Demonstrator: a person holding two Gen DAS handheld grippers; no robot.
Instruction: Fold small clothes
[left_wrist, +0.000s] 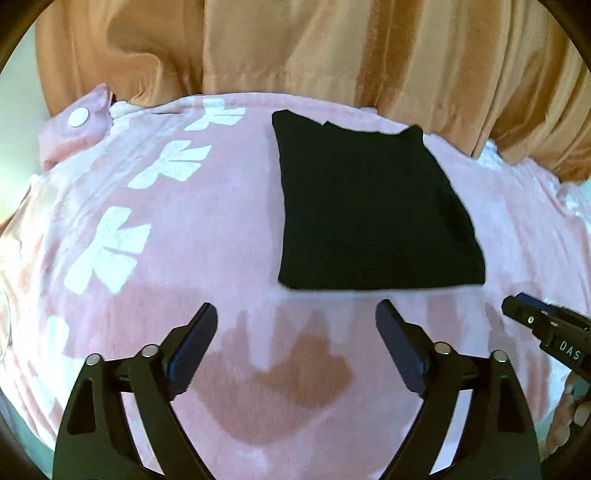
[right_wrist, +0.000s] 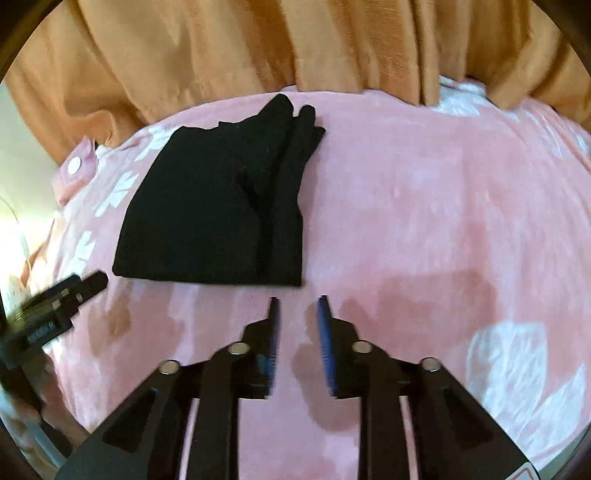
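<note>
Both grippers are matte black, with angular linkage arms carrying triangular cutouts and round silver pivot pins. The left gripper (left_wrist: 296, 312) has dark, flat pads; the right gripper (right_wrist: 297, 306) has pads that look blue-tinged, though blur makes this uncertain. White lettering "DAS" marks the right one's side.

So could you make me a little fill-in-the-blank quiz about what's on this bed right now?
1. The folded garment is coloured ____.
2. It lies on a blanket that is mostly ____.
3. Both the left tongs and right tongs hold ____.
4. Behind the bed hangs a curtain coloured ____.

Missing words: black; pink; nothing; orange
</note>
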